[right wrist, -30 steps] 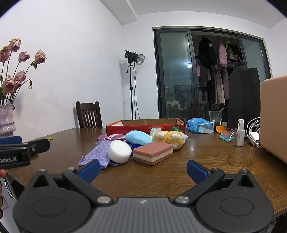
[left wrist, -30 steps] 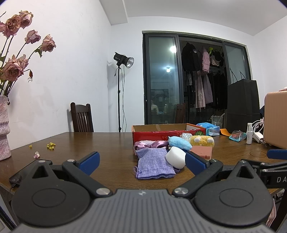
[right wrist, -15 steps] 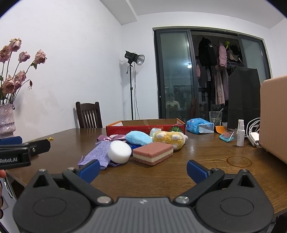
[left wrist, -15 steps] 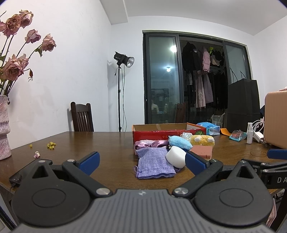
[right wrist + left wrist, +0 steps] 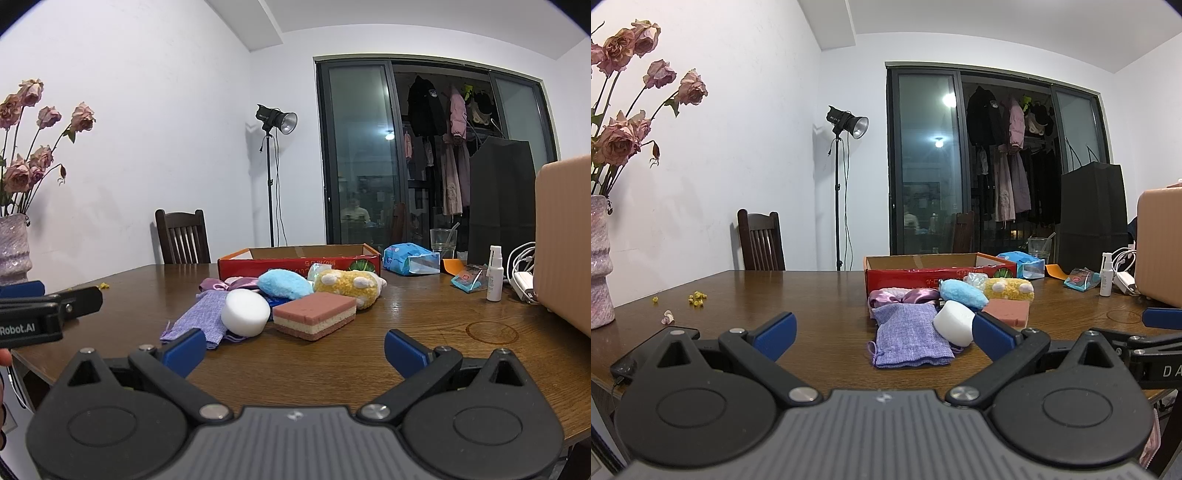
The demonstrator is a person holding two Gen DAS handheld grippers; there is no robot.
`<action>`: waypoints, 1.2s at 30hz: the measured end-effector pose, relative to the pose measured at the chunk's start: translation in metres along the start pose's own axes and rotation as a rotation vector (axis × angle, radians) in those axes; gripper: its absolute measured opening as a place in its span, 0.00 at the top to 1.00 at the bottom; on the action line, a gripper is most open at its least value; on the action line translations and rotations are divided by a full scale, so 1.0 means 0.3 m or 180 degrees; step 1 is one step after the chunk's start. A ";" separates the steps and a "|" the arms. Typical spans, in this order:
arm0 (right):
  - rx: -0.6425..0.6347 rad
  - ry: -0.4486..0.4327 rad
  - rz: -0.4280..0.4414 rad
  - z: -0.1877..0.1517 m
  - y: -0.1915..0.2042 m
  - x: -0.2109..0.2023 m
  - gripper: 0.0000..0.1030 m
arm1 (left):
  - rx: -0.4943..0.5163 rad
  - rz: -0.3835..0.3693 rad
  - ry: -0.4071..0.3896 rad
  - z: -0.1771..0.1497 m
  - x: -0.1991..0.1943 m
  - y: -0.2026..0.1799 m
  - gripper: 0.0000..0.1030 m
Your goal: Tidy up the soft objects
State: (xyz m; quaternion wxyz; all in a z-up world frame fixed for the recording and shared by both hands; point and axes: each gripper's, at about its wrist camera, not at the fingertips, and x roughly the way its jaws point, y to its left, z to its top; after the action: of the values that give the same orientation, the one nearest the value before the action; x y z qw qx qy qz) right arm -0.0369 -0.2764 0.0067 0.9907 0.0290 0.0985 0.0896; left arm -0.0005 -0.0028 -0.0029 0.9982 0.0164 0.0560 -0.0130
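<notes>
Both grippers are hovering low at the near edge of the worktop (image 5: 424, 314), jaws spread wide and holding nothing — the left gripper (image 5: 882, 332) facing the lilac woven pouch (image 5: 910, 338), the right gripper (image 5: 293, 349) facing the layered pink sponge (image 5: 314, 314). The soft things are lying heaped just before the open red cardboard box (image 5: 295, 260), probably their destination — a smooth white foam puck (image 5: 245, 312), a fluffy blue pad (image 5: 284, 282), a nubbly yellow plush (image 5: 349, 286).
</notes>
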 end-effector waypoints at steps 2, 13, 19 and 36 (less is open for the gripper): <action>0.0002 0.0000 -0.0001 0.000 0.000 0.000 0.00 | 0.0002 0.0000 0.0003 0.000 0.001 0.000 0.00; 0.0032 -0.0031 -0.0033 -0.002 -0.009 0.005 0.00 | -0.0087 0.0051 -0.0047 0.001 0.010 0.014 0.00; 0.0092 -0.0105 -0.0022 0.022 -0.055 0.054 0.00 | -0.0119 -0.0142 0.0172 0.035 0.120 0.030 0.00; 0.0029 0.1247 0.0830 0.296 -0.301 0.893 0.57 | -0.0912 -0.1070 0.1384 0.082 0.601 -0.265 0.47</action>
State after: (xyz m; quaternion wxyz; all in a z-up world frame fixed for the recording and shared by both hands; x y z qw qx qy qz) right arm 0.2547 -0.3194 0.0360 0.9325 0.0279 0.2847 0.2202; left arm 0.1791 -0.0873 -0.0012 0.9389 -0.1315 0.2714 -0.1661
